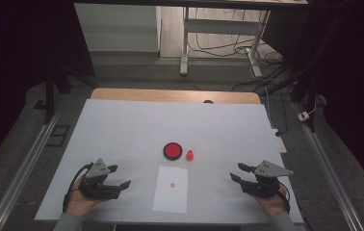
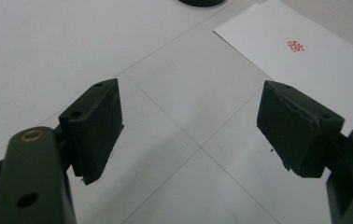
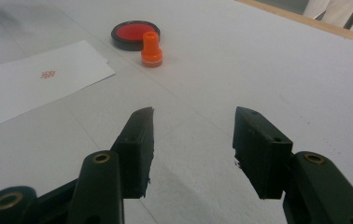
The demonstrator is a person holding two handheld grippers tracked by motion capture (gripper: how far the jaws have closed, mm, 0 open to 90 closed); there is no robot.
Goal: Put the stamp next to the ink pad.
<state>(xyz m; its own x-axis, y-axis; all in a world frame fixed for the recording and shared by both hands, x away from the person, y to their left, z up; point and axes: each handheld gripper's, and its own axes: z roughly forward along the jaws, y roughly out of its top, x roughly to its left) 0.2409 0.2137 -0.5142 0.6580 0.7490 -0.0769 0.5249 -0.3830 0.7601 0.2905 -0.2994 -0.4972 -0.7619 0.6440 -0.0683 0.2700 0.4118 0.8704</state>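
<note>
An orange stamp (image 1: 189, 155) stands upright near the table's (image 1: 122, 125) middle, just right of a round red ink pad (image 1: 173, 150). A white paper sheet (image 1: 171, 192) bearing a red mark lies nearer the person. The left gripper (image 1: 118, 176) and right gripper (image 1: 238, 172) rest at either side, jaws apart, holding nothing.

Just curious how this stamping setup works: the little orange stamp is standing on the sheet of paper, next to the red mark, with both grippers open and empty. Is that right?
Not quite. The orange stamp stands on the bare table, beside the round red ink pad, away from the sheet of paper. The high view shows it, and so does the right gripper view. The rest holds: the paper bears a red mark, and the left gripper and right gripper are open and empty.
</note>
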